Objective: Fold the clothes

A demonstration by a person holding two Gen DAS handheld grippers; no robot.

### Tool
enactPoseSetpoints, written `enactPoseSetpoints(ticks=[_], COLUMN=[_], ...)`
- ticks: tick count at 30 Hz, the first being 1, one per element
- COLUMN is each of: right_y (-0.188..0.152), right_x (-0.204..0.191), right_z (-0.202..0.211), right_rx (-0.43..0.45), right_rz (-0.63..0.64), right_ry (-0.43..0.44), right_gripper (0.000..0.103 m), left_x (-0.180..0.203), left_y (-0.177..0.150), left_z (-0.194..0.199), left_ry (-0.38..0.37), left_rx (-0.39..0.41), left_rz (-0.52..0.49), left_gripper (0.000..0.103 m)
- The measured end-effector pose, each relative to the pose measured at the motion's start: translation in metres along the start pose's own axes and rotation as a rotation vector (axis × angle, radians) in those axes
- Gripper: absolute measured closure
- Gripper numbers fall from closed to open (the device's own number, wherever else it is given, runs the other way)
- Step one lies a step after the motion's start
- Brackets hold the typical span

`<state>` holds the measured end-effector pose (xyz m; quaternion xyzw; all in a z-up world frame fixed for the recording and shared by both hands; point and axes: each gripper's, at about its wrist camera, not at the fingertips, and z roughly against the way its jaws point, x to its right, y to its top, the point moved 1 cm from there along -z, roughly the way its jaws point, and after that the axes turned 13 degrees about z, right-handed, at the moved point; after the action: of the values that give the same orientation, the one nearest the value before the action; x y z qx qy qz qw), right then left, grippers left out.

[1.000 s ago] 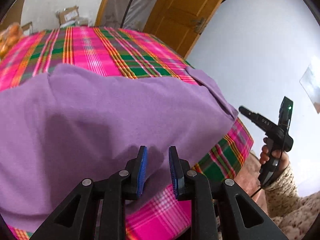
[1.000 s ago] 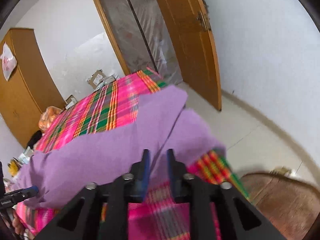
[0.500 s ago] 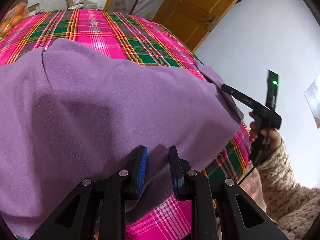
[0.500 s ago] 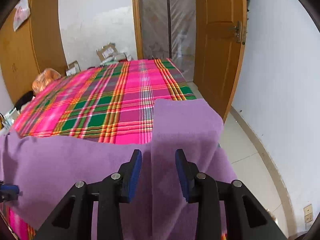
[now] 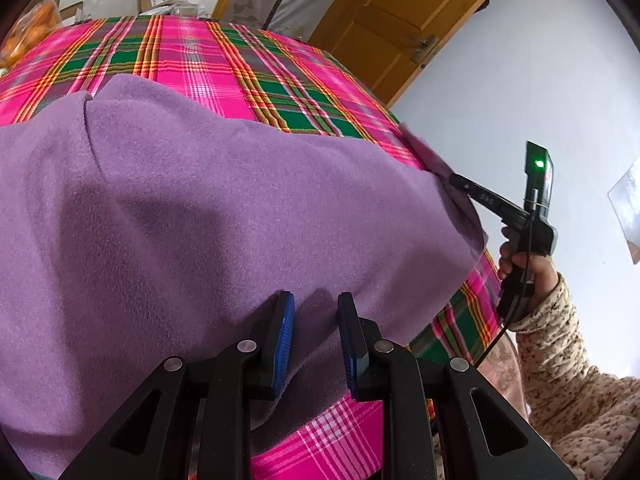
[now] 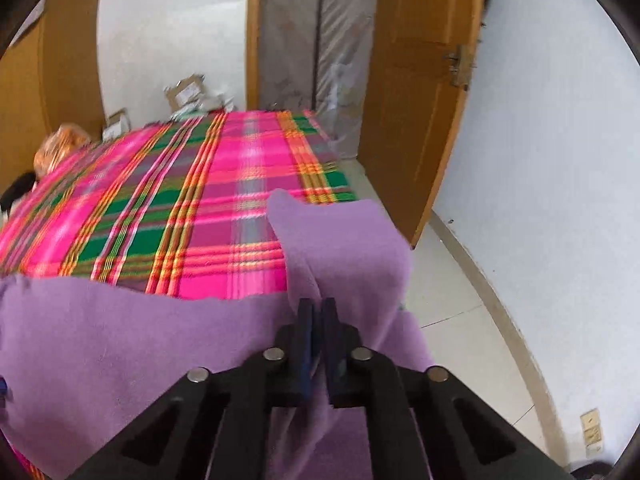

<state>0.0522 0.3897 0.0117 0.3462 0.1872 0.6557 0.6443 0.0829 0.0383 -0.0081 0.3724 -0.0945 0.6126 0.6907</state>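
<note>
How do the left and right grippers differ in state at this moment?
The left gripper has its fingers apart, with purple garment lying between them unpinched; the right gripper is shut on a bunched fold of that cloth. The left sits at the garment's near edge, the right at its side corner. Both have blue pads and point across the plaid bedspread.

A plain purple garment [image 5: 208,216] fills the lower frame over a pink, green and orange plaid bedcover [image 5: 224,68], with blue pads [image 5: 285,344] on black fingers, an orange-brown door [image 6: 416,92], and a beige speckled sleeve [image 5: 560,360] at lower right.
</note>
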Motion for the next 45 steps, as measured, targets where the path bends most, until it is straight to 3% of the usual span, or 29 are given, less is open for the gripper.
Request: enactPoseSetpoints(ticks=[13, 22, 25, 27, 29, 32, 35, 40, 45], right_y=[-0.042, -0.074, -0.076, -0.074, -0.071, -0.062, -0.048, -0.033, -0.022], right_x=[0.067, 0.089, 0.089, 0.086, 0.081, 0.069, 0.049, 0.013, 0.002], right_z=[0.028, 0.025, 0.021, 0.026, 0.031, 0.038, 0.036, 0.023, 0.003], right_rx=[0.078, 0.07, 0.046, 0.046, 0.053, 0.081, 0.077, 0.039, -0.017], right_rz=[-0.327, -0.492, -0.443, -0.384, -0.32, -0.214, -0.083, 0.144, 0.211], right_ry=[0.012, 0.077, 0.076, 0.051, 0.021, -0.015, -0.018, -0.052, -0.107], right_gripper=[0.1, 0.1, 0.098, 0.091, 0.071, 0.063, 0.058, 0.058, 0.058], left_x=[0.0, 0.001, 0.002, 0.002, 0.002, 0.002, 0.002, 0.001, 0.001], left_y=[0.001, 0.0, 0.0, 0.001, 0.001, 0.001, 0.001, 0.0, -0.001], left_z=[-0.003, -0.001, -0.001, -0.002, -0.002, -0.002, -0.002, -0.001, 0.0], left_ry=[0.002, 0.011, 0.014, 0.015, 0.014, 0.013, 0.011, 0.007, 0.003], left_rx=[0.002, 0.003, 0.002, 0.001, 0.001, 0.001, 0.003, 0.008, 0.011], left_rz=[0.007, 0.007, 0.006, 0.006, 0.007, 0.008, 0.014, 0.021, 0.026], left_gripper=[0.08, 0.08, 0.08, 0.08, 0.08, 0.08, 0.08, 0.08, 0.08])
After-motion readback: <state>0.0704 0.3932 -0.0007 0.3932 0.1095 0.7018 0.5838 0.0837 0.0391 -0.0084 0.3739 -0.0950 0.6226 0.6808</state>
